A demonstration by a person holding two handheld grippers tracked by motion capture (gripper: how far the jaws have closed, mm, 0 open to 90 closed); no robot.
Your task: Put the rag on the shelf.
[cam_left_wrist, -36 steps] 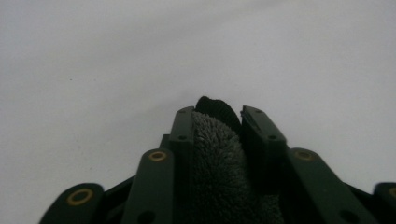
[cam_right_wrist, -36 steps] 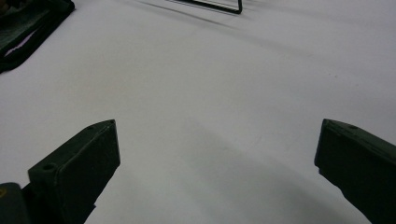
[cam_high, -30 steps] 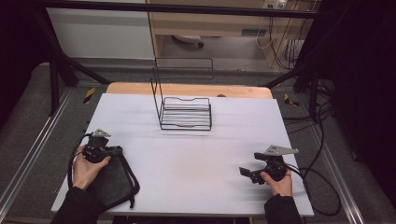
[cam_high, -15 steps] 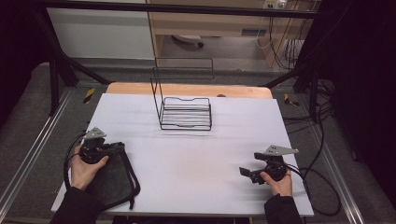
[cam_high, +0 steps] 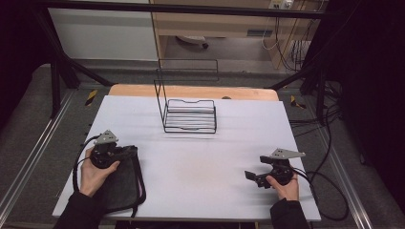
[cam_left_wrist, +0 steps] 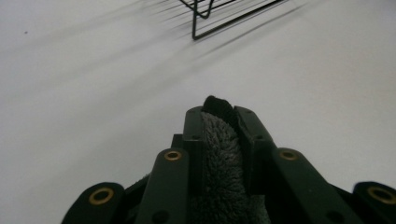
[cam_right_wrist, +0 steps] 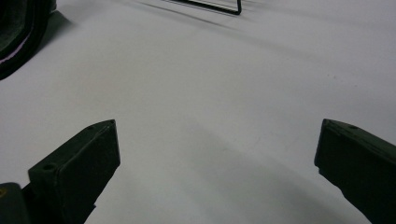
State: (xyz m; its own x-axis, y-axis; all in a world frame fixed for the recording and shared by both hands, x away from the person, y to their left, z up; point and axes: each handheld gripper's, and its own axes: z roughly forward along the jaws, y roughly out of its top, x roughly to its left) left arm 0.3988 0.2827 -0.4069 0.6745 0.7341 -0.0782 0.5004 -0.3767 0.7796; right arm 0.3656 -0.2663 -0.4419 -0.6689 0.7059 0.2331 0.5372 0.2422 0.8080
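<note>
The left gripper (cam_high: pixel 125 151) sits at the near left of the white surface (cam_high: pixel 200 167), its fingers (cam_left_wrist: pixel 194 135) clamped on a fold of the dark grey, fleecy fabric bag (cam_high: pixel 119 183). In the left gripper view the plush cloth (cam_left_wrist: pixel 224 163) fills the narrow gap between the two black fingers and pokes out past their tips. The rest of the bag, with its black strap looping along its right edge, lies flat on the surface under and beside the left hand (cam_high: pixel 93 171). The right gripper (cam_high: pixel 252 177) rests at the near right, well apart from the bag, its fingers (cam_right_wrist: pixel 84 163) spread wide over bare surface. A black wire rack (cam_high: pixel 190 116) stands near the far edge, toward the middle.
</note>
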